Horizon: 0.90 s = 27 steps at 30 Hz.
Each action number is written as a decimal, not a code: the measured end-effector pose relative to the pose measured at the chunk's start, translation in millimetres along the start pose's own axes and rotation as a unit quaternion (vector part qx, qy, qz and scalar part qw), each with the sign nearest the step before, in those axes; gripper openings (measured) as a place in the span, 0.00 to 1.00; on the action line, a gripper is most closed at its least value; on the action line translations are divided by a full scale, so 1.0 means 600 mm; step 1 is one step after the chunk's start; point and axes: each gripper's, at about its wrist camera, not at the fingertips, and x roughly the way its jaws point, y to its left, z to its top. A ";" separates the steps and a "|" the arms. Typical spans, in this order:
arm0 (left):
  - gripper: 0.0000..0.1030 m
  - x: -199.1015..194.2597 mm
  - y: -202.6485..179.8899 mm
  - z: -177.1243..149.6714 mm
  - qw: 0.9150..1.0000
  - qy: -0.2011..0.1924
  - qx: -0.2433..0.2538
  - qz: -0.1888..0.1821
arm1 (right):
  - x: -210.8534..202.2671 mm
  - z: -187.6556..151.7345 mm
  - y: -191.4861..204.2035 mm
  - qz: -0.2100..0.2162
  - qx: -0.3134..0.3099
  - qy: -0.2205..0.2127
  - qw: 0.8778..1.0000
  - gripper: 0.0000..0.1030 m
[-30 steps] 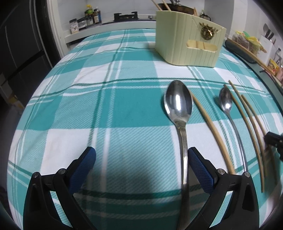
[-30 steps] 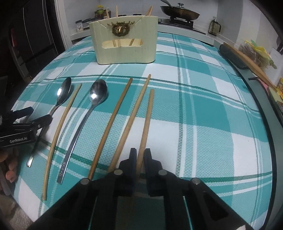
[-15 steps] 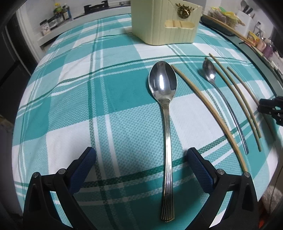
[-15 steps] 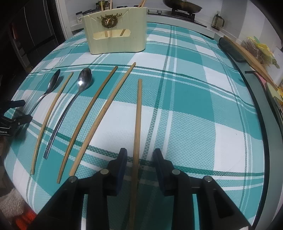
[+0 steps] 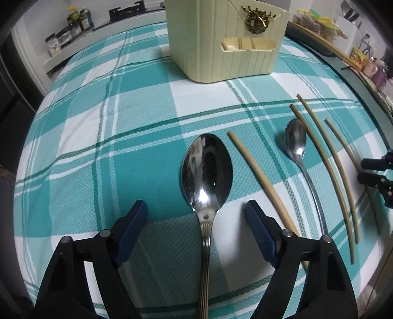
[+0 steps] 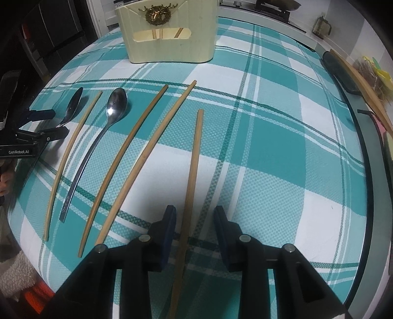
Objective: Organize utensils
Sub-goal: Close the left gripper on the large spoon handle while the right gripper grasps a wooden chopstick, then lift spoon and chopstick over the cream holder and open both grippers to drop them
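Note:
A cream utensil holder (image 5: 221, 41) (image 6: 169, 32) stands at the back of the checked tablecloth. A large steel spoon (image 5: 207, 171) lies flat, its neck between the fingers of my open left gripper (image 5: 196, 218). A small spoon (image 5: 296, 142) (image 6: 115, 105) and several wooden chopsticks (image 5: 258, 171) lie in a row to its right. My right gripper (image 6: 195, 220) is open, its fingers either side of the rightmost chopstick (image 6: 194, 166), which lies on the cloth.
The left gripper's tips (image 6: 41, 122) show at the left edge of the right wrist view, the right gripper's tips (image 5: 375, 171) at the right edge of the left. A dark tray (image 6: 341, 73) and a stove (image 6: 270, 7) lie beyond the cloth.
My right gripper opened and let the rightmost chopstick lie on the cloth. My left gripper moved forward over the large spoon's handle to its neck, closer to the holder.

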 end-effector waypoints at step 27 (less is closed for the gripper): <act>0.40 -0.236 0.036 -0.031 0.984 -0.165 -0.018 -0.066 | -0.220 0.034 0.014 0.017 0.035 -0.245 0.969 0.07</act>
